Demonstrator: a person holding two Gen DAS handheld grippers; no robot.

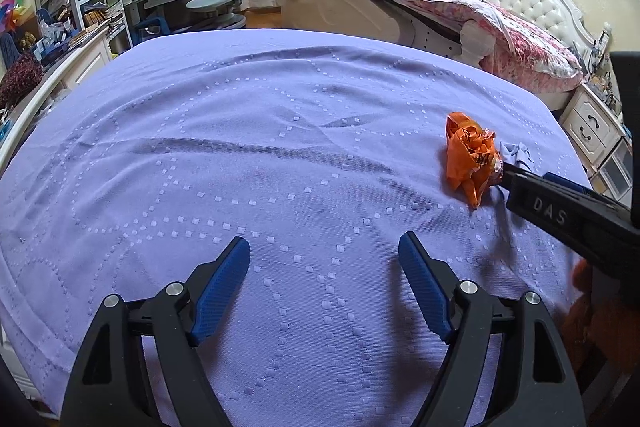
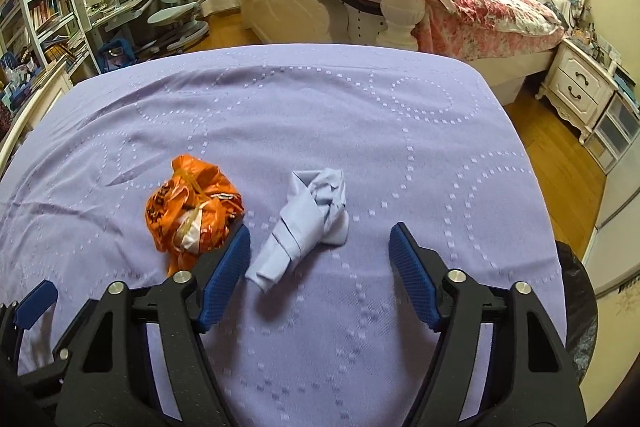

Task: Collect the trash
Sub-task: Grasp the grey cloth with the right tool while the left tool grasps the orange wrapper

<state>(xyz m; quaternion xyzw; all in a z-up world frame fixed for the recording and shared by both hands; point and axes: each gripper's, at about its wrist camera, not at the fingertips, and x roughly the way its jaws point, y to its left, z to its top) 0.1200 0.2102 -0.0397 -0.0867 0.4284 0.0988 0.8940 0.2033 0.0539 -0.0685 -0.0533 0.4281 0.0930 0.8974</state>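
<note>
Now both tools spread wide, right tool (image 2: 318,243) straddling pale blue wad (image 2: 306,223), orange wrapper (image 2: 192,207) beside, left tool (image 1: 324,251) empty.

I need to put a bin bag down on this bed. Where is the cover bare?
Bare: the purple cover left of the orange wrapper, and beyond it to the far edge. Crowded: around the wrapper and pale crumpled paper, by the right claw.

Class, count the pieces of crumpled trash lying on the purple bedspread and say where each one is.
2. The orange crumpled wrapper lies left of the right hand-held gripper. The pale blue crumpled paper lies right of it, just ahead of the open fingers. More could be hidden beyond these views.
</note>
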